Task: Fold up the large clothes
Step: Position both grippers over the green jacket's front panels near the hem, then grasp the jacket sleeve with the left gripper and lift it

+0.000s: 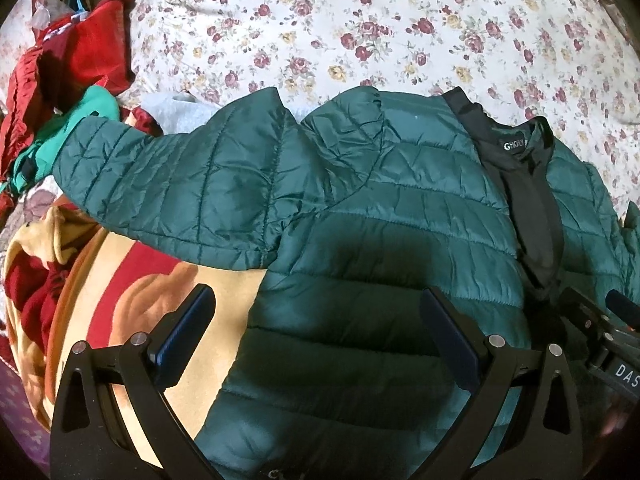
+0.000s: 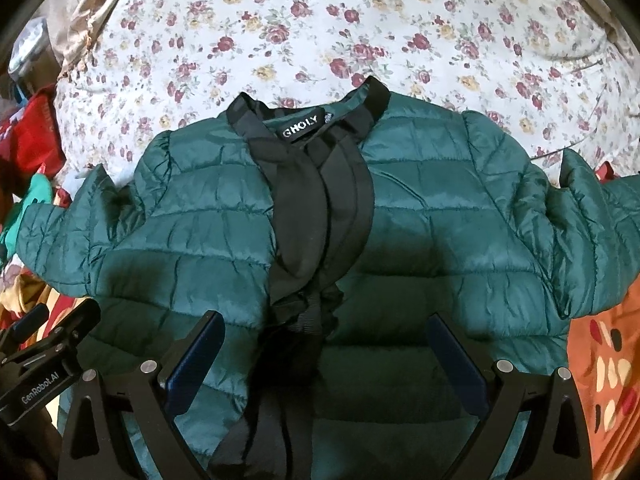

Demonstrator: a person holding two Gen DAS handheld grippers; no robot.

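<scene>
While both tools hang above it with nothing in their grasp, the dark green quilted jacket [image 2: 420, 216] lies spread front-up on the floral bedsheet [image 2: 320, 24], collar away from the fingers, both sleeves flung outward.

Item: left gripper [image 1: 316, 344]. Fingers wide apart, empty; the jacket's side panel lies between and ahead of them, and its edge and a patterned blanket [image 1: 120, 280] lie under the left finger. The left sleeve [image 1: 160, 176] stretches ahead and to the left of the fingertips.

Item: right gripper [image 2: 326, 360]. Fingers wide apart, empty; the black front placket [image 2: 320, 208] runs forward from between them up to the collar label [image 2: 300, 125]. The right sleeve [image 2: 580, 216] lies ahead and to the right.

Item: pile of red and green clothes [image 1: 68, 80], far left of the left fingers, apart from the work.

Step, as judged: garment laid out flat, first fold not yet begun.

Next move, as judged: each gripper closes on its own sleeve near the cuff or shoulder seam and carries it inward across the chest. Slippery shell and puffy filling call for a deep, firm pinch.
</scene>
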